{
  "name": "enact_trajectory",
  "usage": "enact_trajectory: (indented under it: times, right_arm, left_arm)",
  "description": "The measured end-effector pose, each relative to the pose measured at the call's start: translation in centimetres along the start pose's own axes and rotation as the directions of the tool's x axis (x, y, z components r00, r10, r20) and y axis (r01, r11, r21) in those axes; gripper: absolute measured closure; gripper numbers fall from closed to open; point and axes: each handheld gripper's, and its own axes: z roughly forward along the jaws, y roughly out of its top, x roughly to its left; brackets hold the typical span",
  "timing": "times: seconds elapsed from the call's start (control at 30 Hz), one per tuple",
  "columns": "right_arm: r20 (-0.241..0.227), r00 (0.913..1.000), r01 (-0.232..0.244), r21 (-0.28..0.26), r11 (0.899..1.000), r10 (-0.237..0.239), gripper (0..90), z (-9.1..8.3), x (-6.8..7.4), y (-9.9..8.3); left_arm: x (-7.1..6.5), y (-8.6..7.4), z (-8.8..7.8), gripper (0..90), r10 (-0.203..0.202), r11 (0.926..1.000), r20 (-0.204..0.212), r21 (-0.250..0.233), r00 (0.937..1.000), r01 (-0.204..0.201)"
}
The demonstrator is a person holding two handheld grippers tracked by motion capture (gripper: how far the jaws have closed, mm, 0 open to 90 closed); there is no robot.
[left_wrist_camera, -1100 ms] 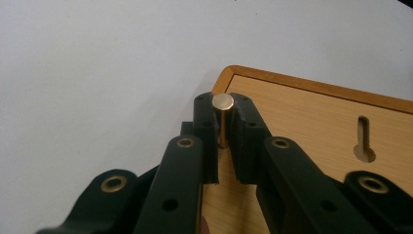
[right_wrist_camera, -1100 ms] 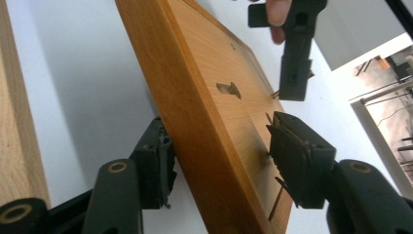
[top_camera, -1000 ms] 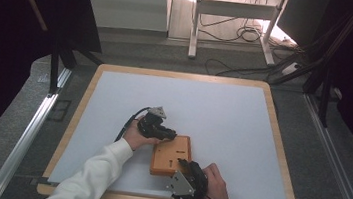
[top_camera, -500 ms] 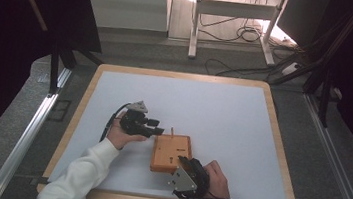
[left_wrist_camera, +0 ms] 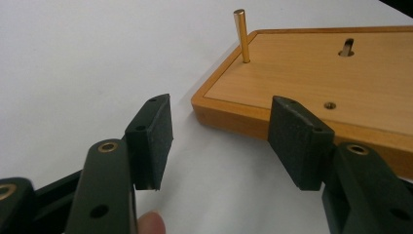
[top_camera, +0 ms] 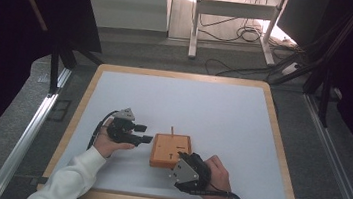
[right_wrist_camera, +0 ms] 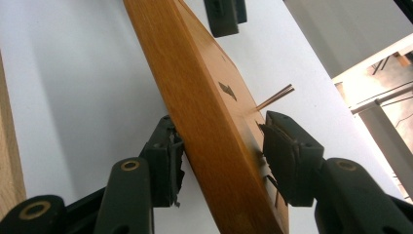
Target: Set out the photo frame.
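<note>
Wooden board [top_camera: 171, 150], upright brass peg [left_wrist_camera: 241, 35] seen close

Left gripper [top_camera: 146, 133] fingers just opened (nothing between); right gripper [top_camera: 181, 156] half-closed.

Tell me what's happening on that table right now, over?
Left gripper open, jaws just widened, nothing between them, beside wooden board. Right gripper straddles board's edge; contact unclear. Brass pin upright in board. Nothing in the way.
</note>
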Motion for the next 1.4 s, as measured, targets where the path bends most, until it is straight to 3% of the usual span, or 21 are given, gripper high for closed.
enact_trajectory:
  times: [0.57, 1.4]
  right_arm:
    - [-0.047, 0.9989, -0.009, 0.008, 1.0, 0.009, 57.2, 0.0, -3.1, 1.6]
    - [-0.082, 0.9963, 0.029, 0.035, 0.999, -0.026, 61.9, 0.6, -4.5, 2.9]
  left_arm:
    - [-0.2, -0.5, -0.3, 41.0, 0.013, 0.9999, -0.015, 0.005, 0.9998, -0.013]
    - [-0.2, -0.9, -0.3, 39.8, 0.015, 0.9998, -0.042, 0.012, 0.999, -0.015]
